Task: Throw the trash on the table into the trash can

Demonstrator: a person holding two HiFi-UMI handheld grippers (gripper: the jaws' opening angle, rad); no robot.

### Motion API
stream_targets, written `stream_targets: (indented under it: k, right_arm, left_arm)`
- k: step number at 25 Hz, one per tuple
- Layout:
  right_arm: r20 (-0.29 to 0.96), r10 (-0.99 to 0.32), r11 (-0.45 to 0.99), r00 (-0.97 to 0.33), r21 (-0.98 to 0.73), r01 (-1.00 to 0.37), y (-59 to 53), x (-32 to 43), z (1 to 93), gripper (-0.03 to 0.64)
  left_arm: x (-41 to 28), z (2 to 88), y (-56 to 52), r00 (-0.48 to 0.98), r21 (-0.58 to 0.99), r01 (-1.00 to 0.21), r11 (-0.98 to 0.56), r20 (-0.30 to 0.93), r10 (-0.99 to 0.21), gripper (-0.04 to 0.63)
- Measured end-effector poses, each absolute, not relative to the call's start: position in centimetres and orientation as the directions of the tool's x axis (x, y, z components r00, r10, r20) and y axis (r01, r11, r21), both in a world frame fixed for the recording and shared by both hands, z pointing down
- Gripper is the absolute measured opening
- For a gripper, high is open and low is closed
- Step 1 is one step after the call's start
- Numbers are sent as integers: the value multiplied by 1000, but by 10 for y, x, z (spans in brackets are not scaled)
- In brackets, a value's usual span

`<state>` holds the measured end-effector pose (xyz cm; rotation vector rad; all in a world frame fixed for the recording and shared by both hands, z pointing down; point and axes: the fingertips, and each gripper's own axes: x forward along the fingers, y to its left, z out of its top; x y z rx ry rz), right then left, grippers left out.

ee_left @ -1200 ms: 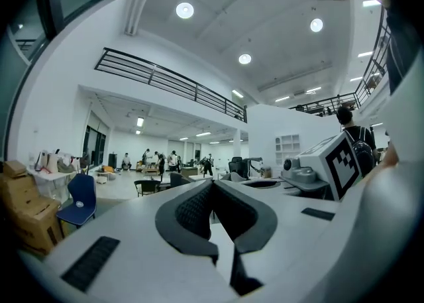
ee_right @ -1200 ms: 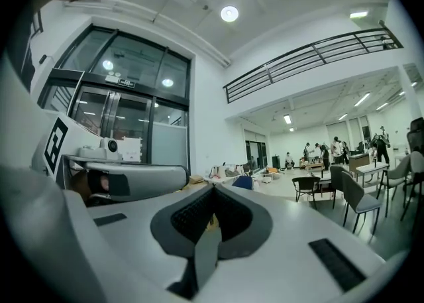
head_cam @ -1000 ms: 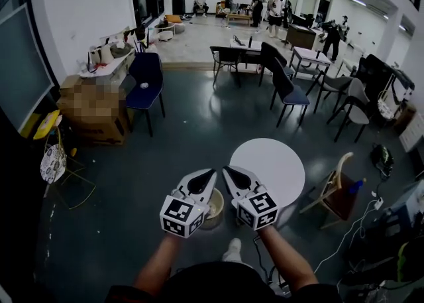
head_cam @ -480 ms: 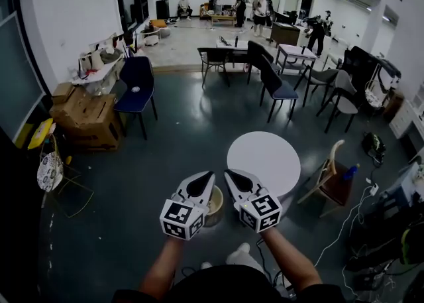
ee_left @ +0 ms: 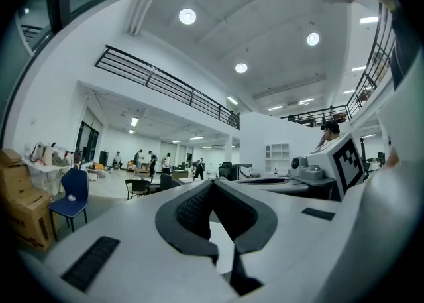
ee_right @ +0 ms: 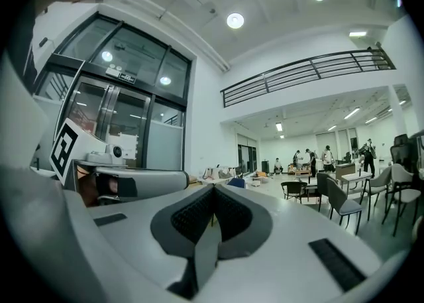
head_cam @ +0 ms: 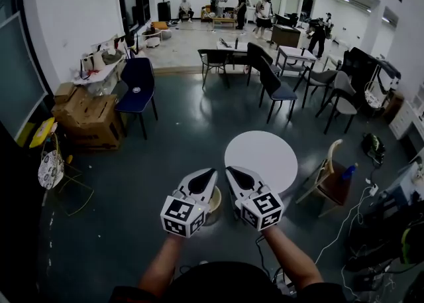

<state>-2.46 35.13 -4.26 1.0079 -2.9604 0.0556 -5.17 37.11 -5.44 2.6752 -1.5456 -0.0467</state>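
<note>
The round white table [head_cam: 260, 160] stands just beyond my hands, and I see nothing lying on its top. A beige trash can [head_cam: 214, 206] sits on the floor to its left, partly hidden under my grippers. My left gripper [head_cam: 211, 174] and right gripper [head_cam: 230, 172] hover side by side above the can, both shut with nothing between the jaws. In the left gripper view, the left gripper [ee_left: 212, 185] points level into the room; the right gripper [ee_right: 213, 189] does the same in its own view.
A wooden chair [head_cam: 328, 181] stands right of the table. Cardboard boxes [head_cam: 86, 117] and a blue chair [head_cam: 137, 89] are at the left wall. Dark chairs [head_cam: 278, 89] and small tables fill the middle of the room; several people stand far back.
The head view has shifted a little, so the table and room sit slightly further left in the picture. Both grippers keep the same pose, shut and side by side.
</note>
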Motion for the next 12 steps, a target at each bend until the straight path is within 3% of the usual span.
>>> stream_targets:
  k: [12]
  right_arm:
    - [4, -606, 795, -796, -27, -605, 367, 34, -58, 18]
  left_arm:
    - [14, -67, 388, 501, 63, -863, -500, -7, -865, 8]
